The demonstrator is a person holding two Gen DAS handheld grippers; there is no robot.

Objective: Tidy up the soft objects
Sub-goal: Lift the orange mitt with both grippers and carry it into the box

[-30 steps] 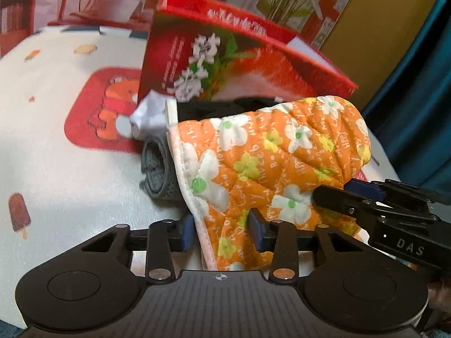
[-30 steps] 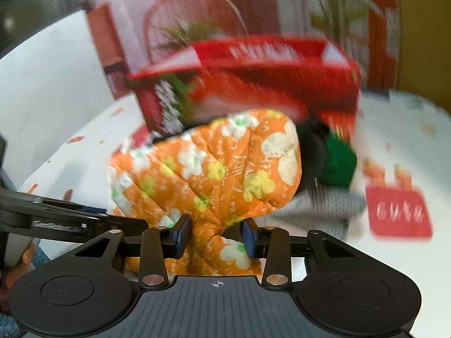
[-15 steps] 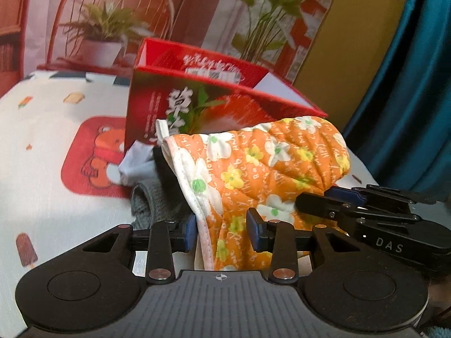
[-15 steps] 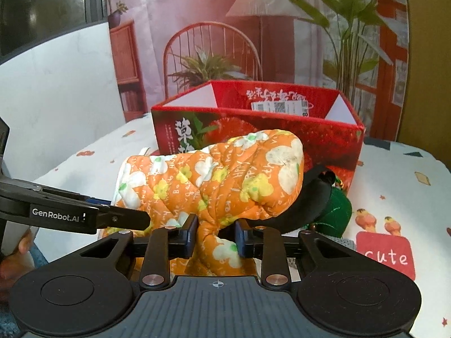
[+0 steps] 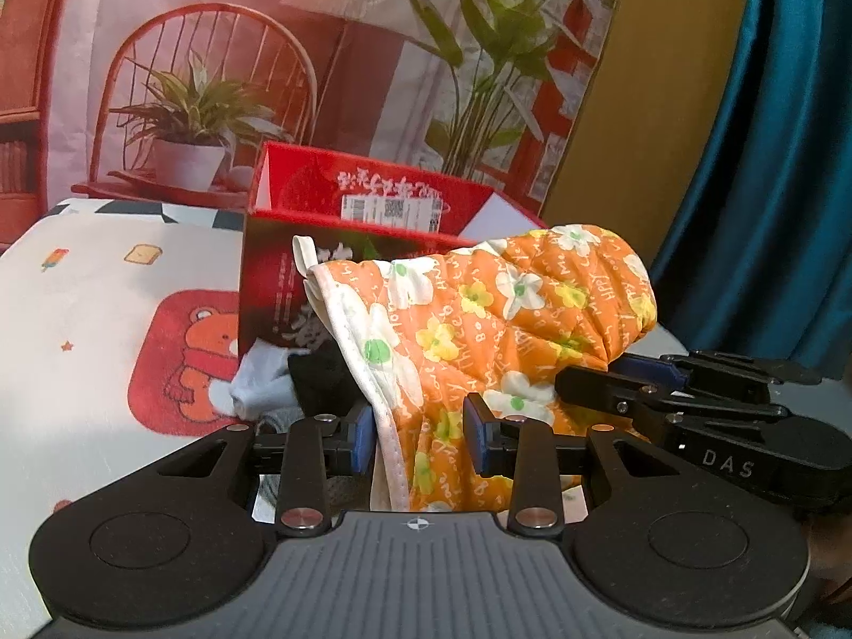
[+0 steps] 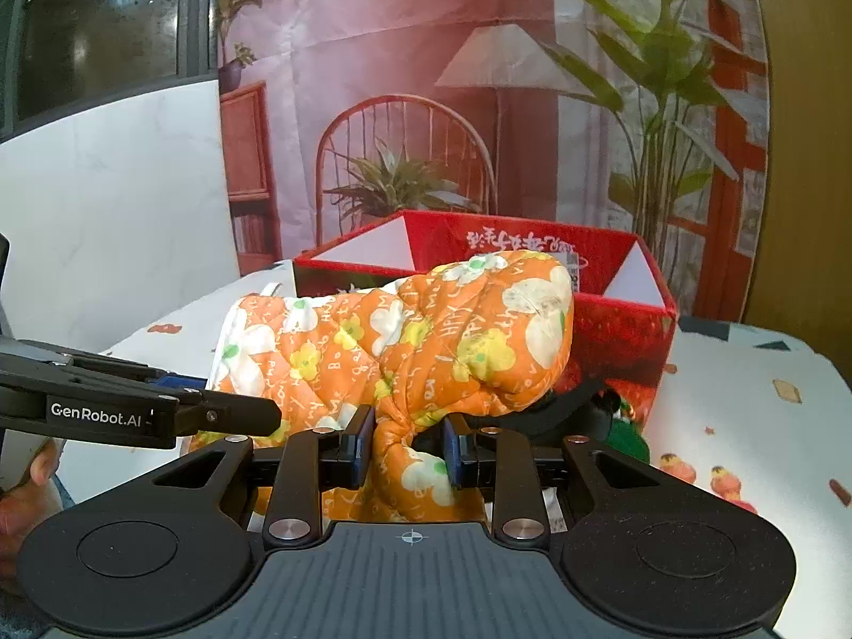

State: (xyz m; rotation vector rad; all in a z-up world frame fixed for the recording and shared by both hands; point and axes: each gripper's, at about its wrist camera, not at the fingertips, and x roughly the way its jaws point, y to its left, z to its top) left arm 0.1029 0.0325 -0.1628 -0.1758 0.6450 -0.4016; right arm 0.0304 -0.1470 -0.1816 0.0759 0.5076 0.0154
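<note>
The right tool (image 6: 407, 452) pinches the thumb of an orange flowered mitt (image 6: 426, 341); its jaws closed further within the last second. The left tool (image 6: 234, 415) reaches in at the mitt's cuff. Behind stands an open red box (image 6: 628, 330) on the bench (image 6: 745, 426).

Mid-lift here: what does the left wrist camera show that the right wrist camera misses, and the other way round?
Only the left wrist view: the mitt's white-bound cuff opening with its loop, a pale blue cloth by the box's foot, and a teal curtain.

Only the right wrist view: a green soft item and a black strap under the mitt's rounded end, plus a dark window.

Both: the orange floral quilted oven mitt, gripped by the left gripper and the right gripper, in front of the open red cardboard box on the white printed tablecloth.
</note>
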